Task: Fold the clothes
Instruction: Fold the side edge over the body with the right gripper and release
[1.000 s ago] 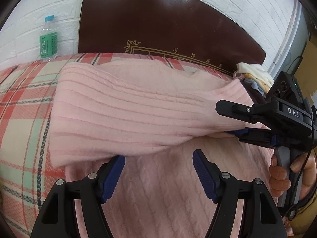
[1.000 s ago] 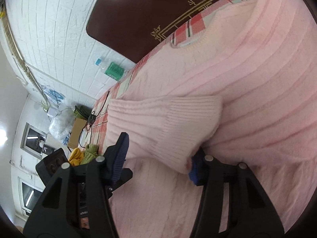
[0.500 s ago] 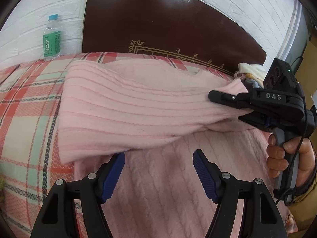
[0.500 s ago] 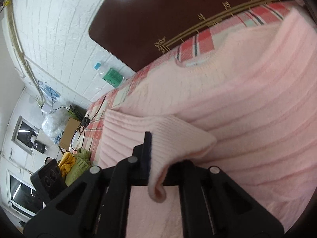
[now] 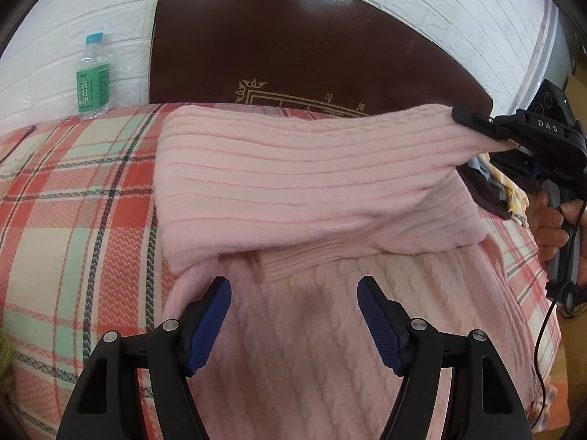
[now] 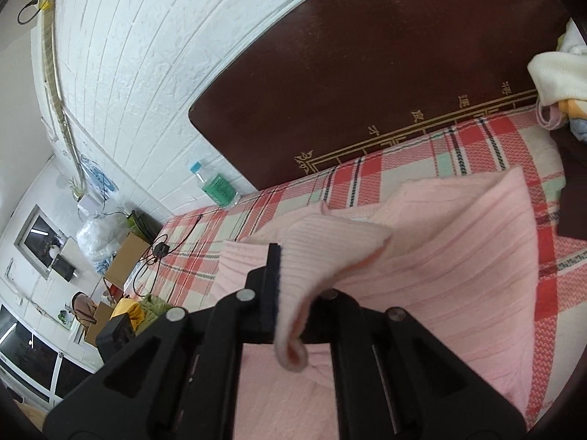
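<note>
A pink knit sweater (image 5: 301,190) is spread on a bed covered by a red, green and cream plaid sheet (image 5: 73,198), with its upper portion raised off the bed and folded over the cable-knit body below. The left tongs (image 5: 293,311) are held wide open above the lower body of the sweater, and nothing is gripped between the blue pads (image 5: 209,326). The right tongs (image 6: 293,293) are closed on a ribbed edge of the sweater, which is pinched between the jaws and hangs in a small loop below them; in the left wrist view the same tongs (image 5: 477,124) are seen at the right, holding that edge lifted. A dark brown headboard (image 5: 312,47) with gold trim stands directly behind the sweater against a white brick wall (image 6: 139,55). A water bottle (image 5: 93,77) with a green label stands at the head of the bed, left of the headboard and well apart from the sweater. A pile of other clothes (image 6: 557,84) lies at the far right corner of the bed, near the headboard. Bare plaid sheet is exposed to the left of the sweater, and a narrower strip is exposed along the right edge of the bed. Boxes, a cable and further clutter (image 6: 121,256) are visible beyond the left side of the bed.
</note>
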Motion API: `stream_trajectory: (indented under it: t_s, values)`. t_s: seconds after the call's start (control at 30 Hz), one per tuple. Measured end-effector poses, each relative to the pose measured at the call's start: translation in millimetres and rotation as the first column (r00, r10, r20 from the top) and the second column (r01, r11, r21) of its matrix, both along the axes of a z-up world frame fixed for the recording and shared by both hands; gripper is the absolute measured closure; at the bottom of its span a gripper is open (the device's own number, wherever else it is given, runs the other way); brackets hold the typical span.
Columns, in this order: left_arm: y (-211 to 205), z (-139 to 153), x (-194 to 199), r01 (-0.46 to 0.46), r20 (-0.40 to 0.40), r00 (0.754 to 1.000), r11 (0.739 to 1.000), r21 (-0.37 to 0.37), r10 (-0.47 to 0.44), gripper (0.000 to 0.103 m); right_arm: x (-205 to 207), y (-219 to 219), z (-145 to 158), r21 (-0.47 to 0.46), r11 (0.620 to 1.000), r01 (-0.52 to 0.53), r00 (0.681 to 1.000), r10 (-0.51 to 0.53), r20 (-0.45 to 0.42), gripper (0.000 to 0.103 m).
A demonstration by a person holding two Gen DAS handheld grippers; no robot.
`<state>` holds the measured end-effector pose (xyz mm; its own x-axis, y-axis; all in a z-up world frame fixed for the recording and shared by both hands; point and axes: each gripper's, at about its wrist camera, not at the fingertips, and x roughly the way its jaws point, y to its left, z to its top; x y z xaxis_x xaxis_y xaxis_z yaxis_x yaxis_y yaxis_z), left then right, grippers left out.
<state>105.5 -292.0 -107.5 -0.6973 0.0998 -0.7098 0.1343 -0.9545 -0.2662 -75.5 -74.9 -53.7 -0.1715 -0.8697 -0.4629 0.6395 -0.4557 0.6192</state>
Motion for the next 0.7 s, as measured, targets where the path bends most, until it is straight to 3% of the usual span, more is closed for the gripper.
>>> stream_trajectory:
  t_s: [0.17,0.57,0.7]
  values:
    - [5.8,-1.7,-4.3,0.011,0.005,1.0,1.0,-0.006,-0.011,0.03,-10.7,14.5,-20.1,0.045,0.999,0.023,0.999,-0.024,0.032,0.096]
    - [-17.8,-10.2,1.9,-0.086,0.048,0.995,0.995,0.044,0.084,0.03,-25.6,21.0,-67.6,0.163,0.986,0.016,0.994,-0.033,0.101,0.095]
    - [-17.8,-10.5,8.0,-0.089,0.049,0.995,0.996,0.029,0.087,0.03,-25.9,23.2,-75.6,0.194,0.981,0.008,0.994,-0.029,0.109,0.094]
